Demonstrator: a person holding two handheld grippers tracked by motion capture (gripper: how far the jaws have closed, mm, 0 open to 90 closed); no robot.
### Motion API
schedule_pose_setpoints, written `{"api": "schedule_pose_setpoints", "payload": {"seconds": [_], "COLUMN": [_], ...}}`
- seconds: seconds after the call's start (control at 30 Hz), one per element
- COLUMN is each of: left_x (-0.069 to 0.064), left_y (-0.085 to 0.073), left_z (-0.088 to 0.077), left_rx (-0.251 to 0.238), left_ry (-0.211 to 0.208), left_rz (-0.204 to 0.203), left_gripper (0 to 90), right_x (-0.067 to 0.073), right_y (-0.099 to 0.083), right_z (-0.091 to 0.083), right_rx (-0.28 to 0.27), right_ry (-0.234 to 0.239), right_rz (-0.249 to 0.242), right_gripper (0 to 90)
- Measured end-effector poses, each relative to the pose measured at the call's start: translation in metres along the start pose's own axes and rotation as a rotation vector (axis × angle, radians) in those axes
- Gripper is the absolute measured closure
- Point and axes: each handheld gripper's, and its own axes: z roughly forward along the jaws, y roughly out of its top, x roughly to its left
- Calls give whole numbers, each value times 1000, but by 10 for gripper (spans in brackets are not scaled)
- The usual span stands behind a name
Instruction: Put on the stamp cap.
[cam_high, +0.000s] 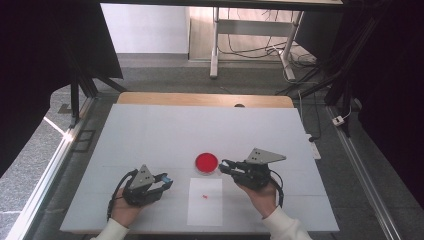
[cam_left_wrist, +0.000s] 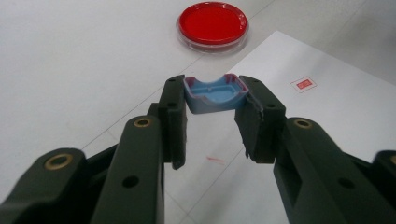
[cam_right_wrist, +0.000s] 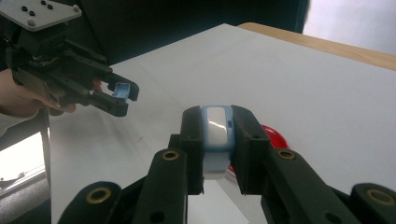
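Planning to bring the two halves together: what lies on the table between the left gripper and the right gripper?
In the high view, between the left gripper and the right gripper lies a white paper sheet with a small red mark; the red dish sits just beyond.

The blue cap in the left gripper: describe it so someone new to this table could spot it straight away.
On the white table, find the red dish near the middle, then the white paper sheet just in front of it. Left of that sheet, the left gripper pinches the small blue cap between its black jaws. It is an open, hollow tray-like shell with a reddish rim, unlike the closed blue and white piece clamped in the right gripper.
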Motion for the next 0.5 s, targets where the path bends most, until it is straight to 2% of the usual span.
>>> {"api": "schedule_pose_setpoints", "payload": {"seconds": [0.5], "left_x": [-3], "left_y": [16], "left_z": [14], "left_rx": [-5], "left_ry": [-17], "left_rz": [22], "left_gripper": [638], "right_x": [-1], "right_y": [0], "right_z": [0], "right_rx": [0], "right_ry": [-2], "right_rz": [1], "right_gripper": [749]}}
